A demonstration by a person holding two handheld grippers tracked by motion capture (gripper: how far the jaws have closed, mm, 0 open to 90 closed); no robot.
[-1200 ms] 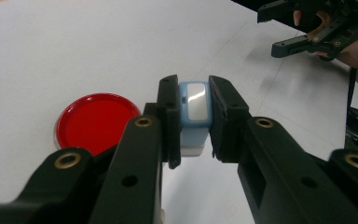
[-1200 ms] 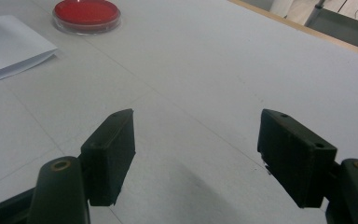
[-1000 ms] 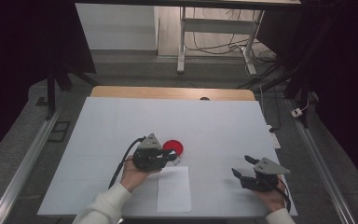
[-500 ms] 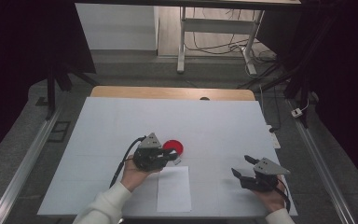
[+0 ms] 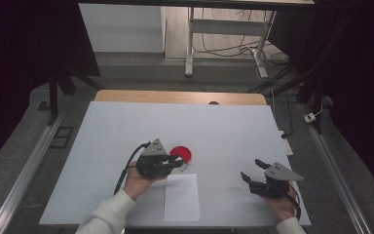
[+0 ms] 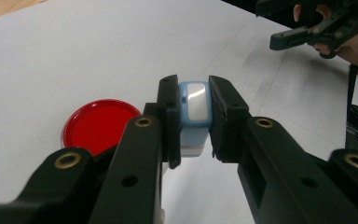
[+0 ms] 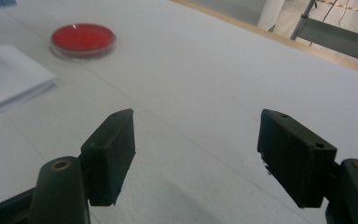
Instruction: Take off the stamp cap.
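My left gripper (image 6: 192, 116) is shut on a small light-blue stamp (image 6: 194, 112) with a white base, held between its black pads. In the high view the left gripper (image 5: 179, 164) sits mid-table beside a round red ink pad (image 5: 180, 154), just above a white sheet of paper (image 5: 181, 197). The red ink pad (image 6: 100, 126) lies flat to the left of the jaws in the left gripper view. My right gripper (image 5: 252, 170) rests at the lower right of the table, open, with nothing between its pads (image 7: 196, 154). It looks toward the red ink pad (image 7: 83, 39) and the paper (image 7: 9, 77).
The white table top (image 5: 224, 131) has a wooden strip (image 5: 180, 96) along its far edge. Metal rails (image 5: 24, 170) run along both sides on the floor. A metal frame and cables (image 5: 224, 44) stand beyond the table.
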